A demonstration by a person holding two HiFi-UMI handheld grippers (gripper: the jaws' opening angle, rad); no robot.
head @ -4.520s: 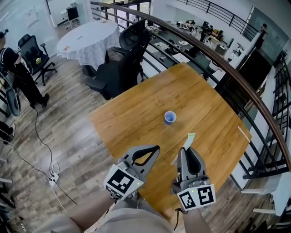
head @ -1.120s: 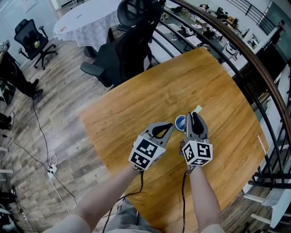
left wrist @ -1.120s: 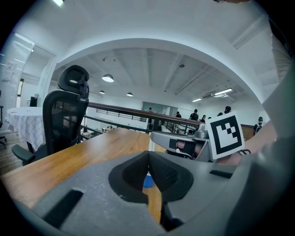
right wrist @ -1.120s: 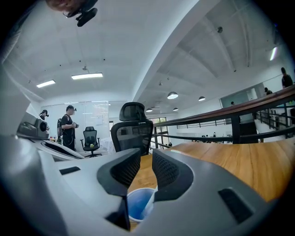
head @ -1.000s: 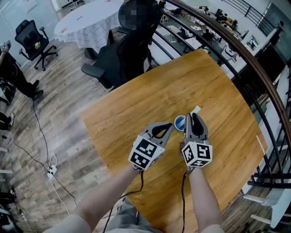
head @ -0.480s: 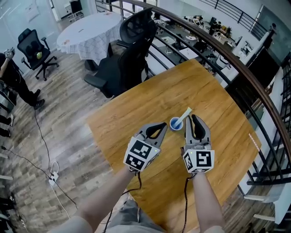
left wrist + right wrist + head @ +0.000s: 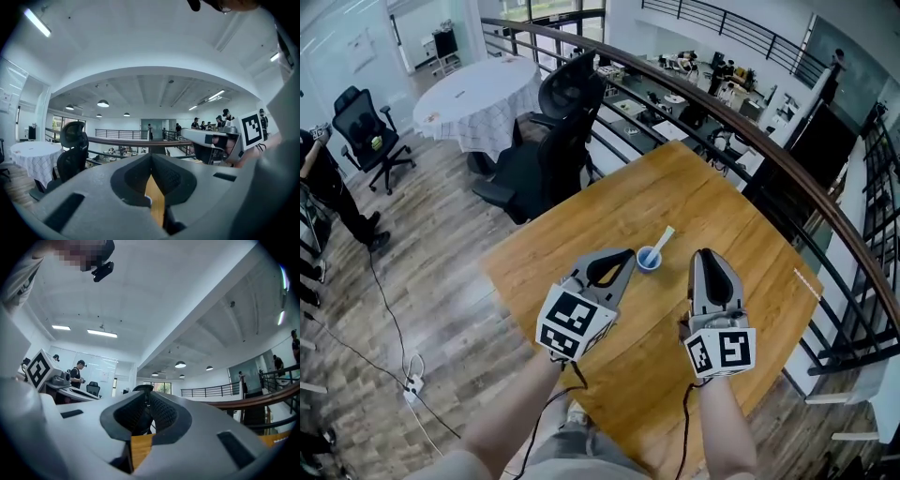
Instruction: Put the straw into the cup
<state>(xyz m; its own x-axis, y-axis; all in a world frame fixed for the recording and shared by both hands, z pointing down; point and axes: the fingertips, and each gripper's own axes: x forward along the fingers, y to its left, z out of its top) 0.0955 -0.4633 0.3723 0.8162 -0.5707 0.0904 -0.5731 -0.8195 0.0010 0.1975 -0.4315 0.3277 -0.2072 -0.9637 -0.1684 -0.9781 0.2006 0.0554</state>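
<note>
I saw the straw (image 7: pixel 662 239) standing tilted in the cup (image 7: pixel 648 260) on the table (image 7: pixel 703 187). Left gripper (image 7: pixel 622 257) sat just beside the cup and right gripper (image 7: pixel 705 256) near its other side. Both had jaws pressed together, pinching nothing.

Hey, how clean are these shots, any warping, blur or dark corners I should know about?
Head view: sharp, evenly lit, cup and straw crisp, though the wide lens bows the railing. Left gripper view: heavy fisheye, black corners. Right gripper view: same warping, plus a mosaic patch top left.
</note>
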